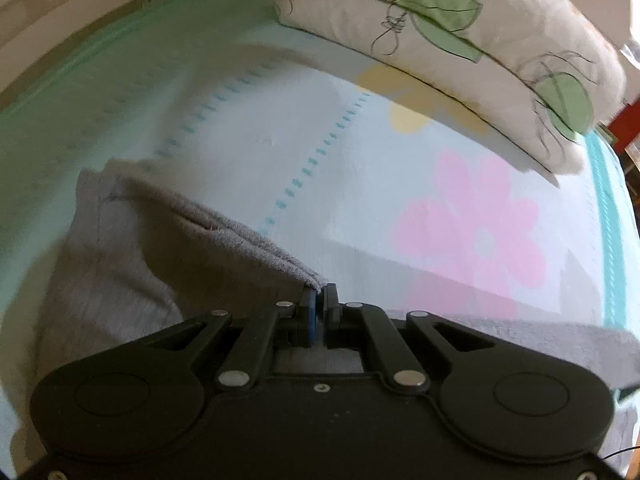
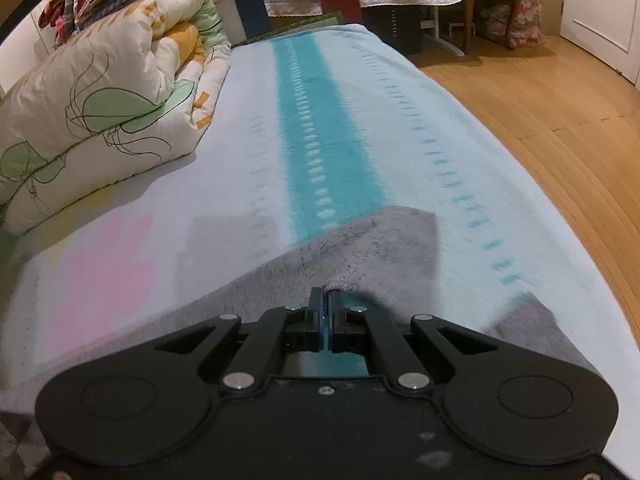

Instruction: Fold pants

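Both tools are engaged on the garment; the fold itself is judged under way, not complete.

The left gripper (image 1: 320,292), a black two-finger linkage tool with blue pads, has its jaws drawn together on a doubled edge of the grey knitted fleece pants (image 1: 120,264); the cloth rises from the bed to the fingertips in a taut ridge, so that edge is off the surface; the rest of the garment hangs to the left and runs under the tool.

The right gripper (image 2: 328,300), of the same make, is likewise clamped on a raised fold of the grey pants (image 2: 360,244); the fabric tents upward to the pads, and a further portion lies flat at lower right of that view, near the edge of the bed.

The garment rests on the pale blue blanket with teal stripe and pink flower print (image 2: 312,120); the cream quilt with green leaf pattern (image 1: 460,40), rolled, sits well apart from the work at the far side; the wooden plank floor (image 2: 540,120) shows beyond the bed.

Assessment: two points of the pants are secured and lifted; no finished crease or neat stacked panel is visible in either view; carrying the held edge across, laying it down and any further halving appear outstanding; how many folds already exist cannot be told, since most of the garment is hidden beneath the tools.
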The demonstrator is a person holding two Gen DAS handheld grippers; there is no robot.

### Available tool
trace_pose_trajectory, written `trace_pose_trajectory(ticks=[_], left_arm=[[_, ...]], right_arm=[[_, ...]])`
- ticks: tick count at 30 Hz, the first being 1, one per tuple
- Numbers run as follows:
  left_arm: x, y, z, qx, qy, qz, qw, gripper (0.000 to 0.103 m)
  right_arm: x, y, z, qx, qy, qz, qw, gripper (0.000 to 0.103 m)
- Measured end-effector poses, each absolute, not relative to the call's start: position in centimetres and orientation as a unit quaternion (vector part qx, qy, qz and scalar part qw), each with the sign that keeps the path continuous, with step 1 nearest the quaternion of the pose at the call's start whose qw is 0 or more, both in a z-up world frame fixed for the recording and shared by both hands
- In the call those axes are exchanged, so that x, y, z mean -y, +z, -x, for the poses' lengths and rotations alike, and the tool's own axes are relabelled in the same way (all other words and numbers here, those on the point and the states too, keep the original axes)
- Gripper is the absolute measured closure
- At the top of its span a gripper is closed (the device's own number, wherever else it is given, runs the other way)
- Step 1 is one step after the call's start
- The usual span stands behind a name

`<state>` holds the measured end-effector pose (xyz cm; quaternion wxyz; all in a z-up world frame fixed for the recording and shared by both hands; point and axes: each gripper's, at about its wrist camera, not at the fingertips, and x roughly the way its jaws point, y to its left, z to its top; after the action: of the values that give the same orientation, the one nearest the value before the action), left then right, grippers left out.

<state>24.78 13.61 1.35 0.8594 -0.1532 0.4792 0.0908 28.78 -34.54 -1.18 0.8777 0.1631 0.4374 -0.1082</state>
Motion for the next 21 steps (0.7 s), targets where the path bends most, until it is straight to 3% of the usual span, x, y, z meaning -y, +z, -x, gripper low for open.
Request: trace_pose_trajectory(ticks=[10,21], left_arm=[[-10.3,2.3,-13.7,-0.454,0.090,0.120,0.879,0.099],[-7.2,-0.9,-6.0,-0.474,0.078,0.102,0.871,0.099]], right_arm=[[36.7,-1.6,-20.8,-0.452,-0.113,-0.175,0.867,0.101],[38.0,-3.4,-15.4,-0.463,-0.126,-0.165,0.862,0.102]])
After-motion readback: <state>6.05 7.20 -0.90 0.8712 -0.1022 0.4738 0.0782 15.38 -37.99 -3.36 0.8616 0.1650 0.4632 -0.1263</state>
